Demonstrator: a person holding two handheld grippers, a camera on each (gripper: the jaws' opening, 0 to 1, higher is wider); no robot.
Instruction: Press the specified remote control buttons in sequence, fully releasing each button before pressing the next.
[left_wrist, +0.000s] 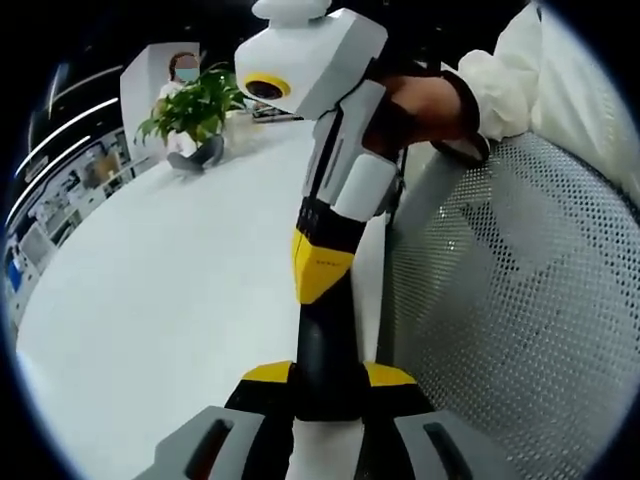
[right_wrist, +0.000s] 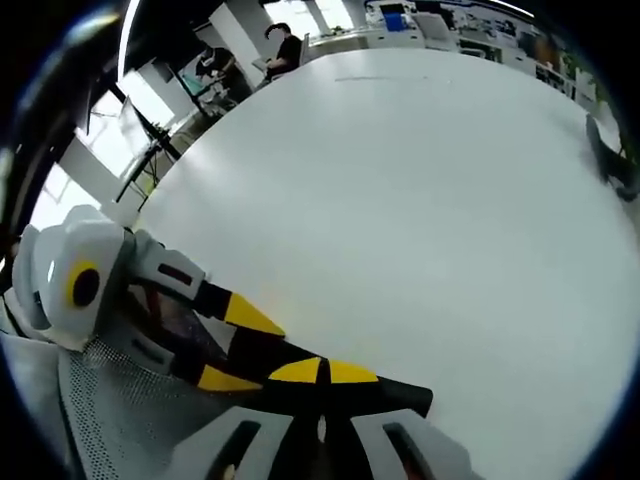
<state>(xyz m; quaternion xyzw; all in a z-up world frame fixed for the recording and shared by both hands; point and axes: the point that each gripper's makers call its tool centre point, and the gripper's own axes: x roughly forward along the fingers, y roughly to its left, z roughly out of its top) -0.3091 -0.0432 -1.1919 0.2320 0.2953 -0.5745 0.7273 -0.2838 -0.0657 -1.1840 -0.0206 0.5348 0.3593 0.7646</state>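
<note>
Jaws of my left gripper (left_wrist: 330, 375) stand apart on either side of a dark bar (left_wrist: 325, 345) that runs up into the other tool's yellow finger. I cannot tell whether they clamp it, or whether it is the remote. On my right gripper (right_wrist: 323, 372) the yellow tips sit almost together against that dark bar, grip unclear. Both tools hover over the white table (right_wrist: 420, 200), beside a mesh chair back (left_wrist: 520, 300). A potted plant (left_wrist: 195, 105) stands far off.
</note>
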